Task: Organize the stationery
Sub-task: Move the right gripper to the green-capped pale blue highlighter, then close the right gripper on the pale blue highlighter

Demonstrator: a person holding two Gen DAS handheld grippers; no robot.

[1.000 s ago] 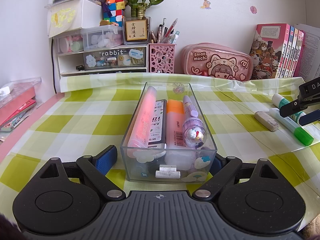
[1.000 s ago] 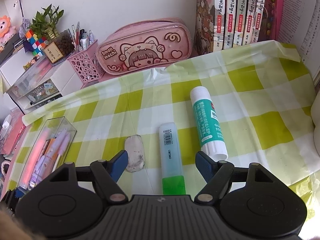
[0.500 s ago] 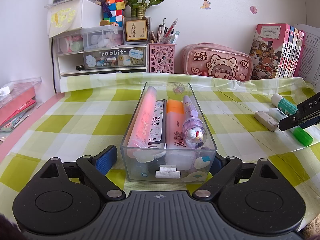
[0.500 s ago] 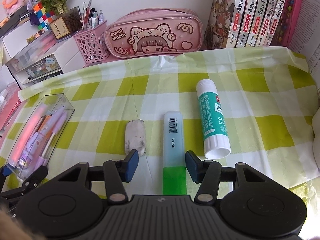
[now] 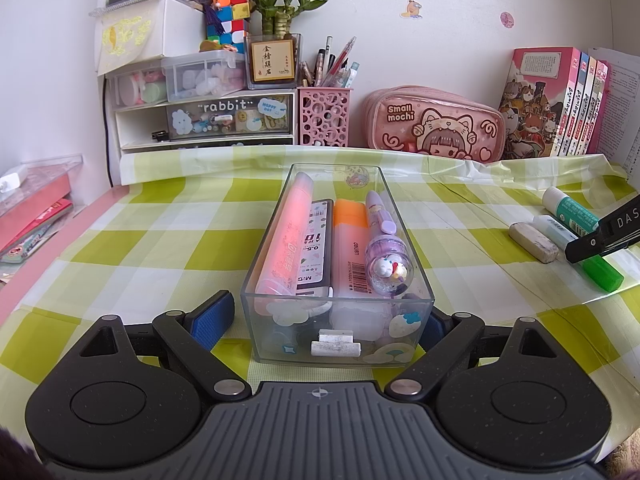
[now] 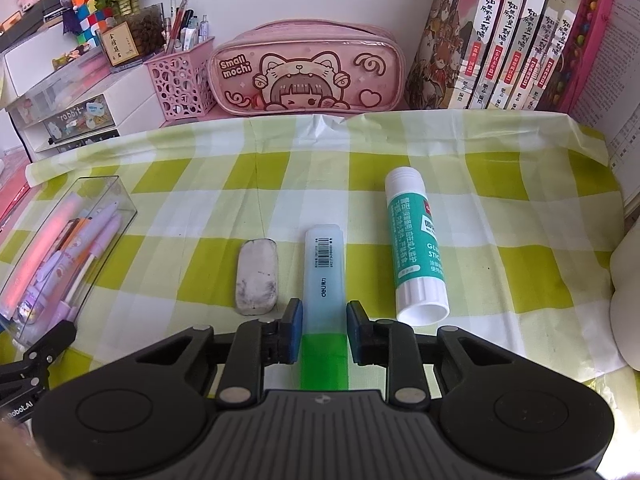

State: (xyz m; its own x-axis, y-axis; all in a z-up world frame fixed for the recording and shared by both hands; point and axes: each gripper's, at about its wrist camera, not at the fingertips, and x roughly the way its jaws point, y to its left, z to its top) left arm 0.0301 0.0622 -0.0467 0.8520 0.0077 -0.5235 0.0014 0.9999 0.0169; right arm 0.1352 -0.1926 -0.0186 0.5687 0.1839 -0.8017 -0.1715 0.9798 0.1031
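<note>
A clear plastic box (image 5: 404,240) holding pens and highlighters stands on the checked cloth. My left gripper (image 5: 324,314) straddles its near end, open; the left pad (image 5: 212,316) stands clear of the wall. To the right lie a used eraser (image 6: 257,276), a pale blue highlighter with a green cap (image 6: 324,272) and a glue stick (image 6: 416,248). My right gripper (image 6: 322,320) points down over the highlighter; its jaws are closing and both blue pads touch the highlighter's sides just above the green cap. The left wrist view shows the right gripper (image 5: 600,236) at its right edge.
Along the wall stand a pink pencil case (image 6: 304,76), a pink pen holder (image 5: 324,116), a row of books (image 6: 512,40) and white drawers (image 5: 200,120). A pink tray (image 5: 32,200) lies at the far left. The cloth's edge runs close to my grippers.
The right gripper's jaws have come together from wide apart onto the highlighter, and the gripper has rolled a little. The left gripper and the box have not moved.
</note>
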